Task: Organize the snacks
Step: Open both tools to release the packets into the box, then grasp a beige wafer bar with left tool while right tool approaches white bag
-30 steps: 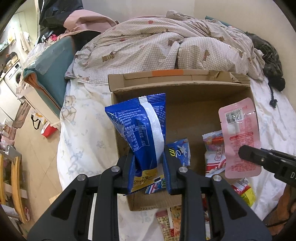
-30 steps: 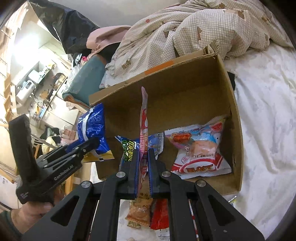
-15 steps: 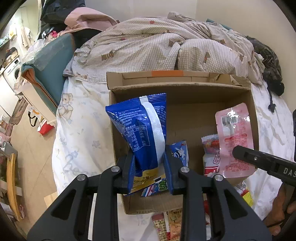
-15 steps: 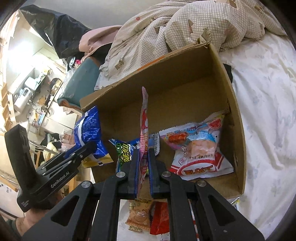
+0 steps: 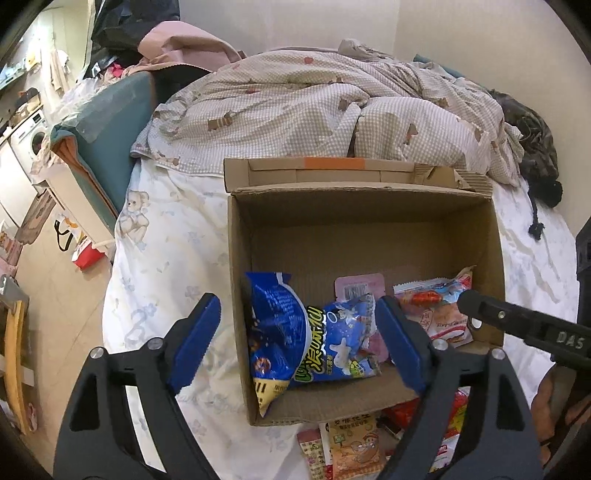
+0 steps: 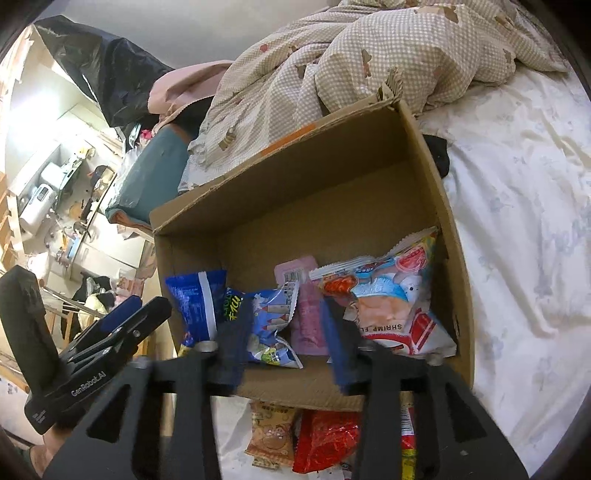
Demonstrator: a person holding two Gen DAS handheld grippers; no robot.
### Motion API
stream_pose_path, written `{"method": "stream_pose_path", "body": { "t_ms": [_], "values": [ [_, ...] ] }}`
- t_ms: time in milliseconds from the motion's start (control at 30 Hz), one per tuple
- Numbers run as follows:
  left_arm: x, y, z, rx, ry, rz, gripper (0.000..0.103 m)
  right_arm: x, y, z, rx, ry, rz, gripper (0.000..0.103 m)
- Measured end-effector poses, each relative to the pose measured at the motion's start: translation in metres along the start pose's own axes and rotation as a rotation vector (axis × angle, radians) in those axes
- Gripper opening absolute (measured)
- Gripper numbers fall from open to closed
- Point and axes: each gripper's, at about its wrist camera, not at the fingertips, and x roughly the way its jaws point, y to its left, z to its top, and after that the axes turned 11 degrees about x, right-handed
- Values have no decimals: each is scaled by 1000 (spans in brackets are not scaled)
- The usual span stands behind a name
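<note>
A bed covered by a white printed sheet [image 5: 159,258] is seen, with a checked quilt [image 5: 314,110] heaped at its far end. A plain pale wall [image 5: 461,33] is found behind. At the left, a tiled floor [image 5: 55,295] and a washing machine [image 5: 33,144] are shown.

A home bedroom: rumpled checked duvet [image 5: 325,110] (bear-print) on a bed [image 5: 166,236].

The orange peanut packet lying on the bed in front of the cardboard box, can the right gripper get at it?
Probably yes: the orange peanut packet lies uncovered just below the open right gripper.
</note>
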Motion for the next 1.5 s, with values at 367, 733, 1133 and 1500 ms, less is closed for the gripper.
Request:
{"method": "stream_pose_path", "body": {
  "t_ms": [367, 733, 1133, 1500],
  "values": [
    [-13, 8, -5, -49, -59, -17, 83, -8, 7, 1, -50, -49, -28, 77],
    [-30, 13, -15, -69, -68, -46, 89, -33, 17, -8, -91, -102, -43, 83],
    [-55, 16, -42, -80, -44, -26, 89, -62, 16, -39, -101, -92, -67, 83],
    [-69, 14, -72, -89, -11, -33, 89, -82, 6, -73, -90, -67, -90, 83]
  ]
}}
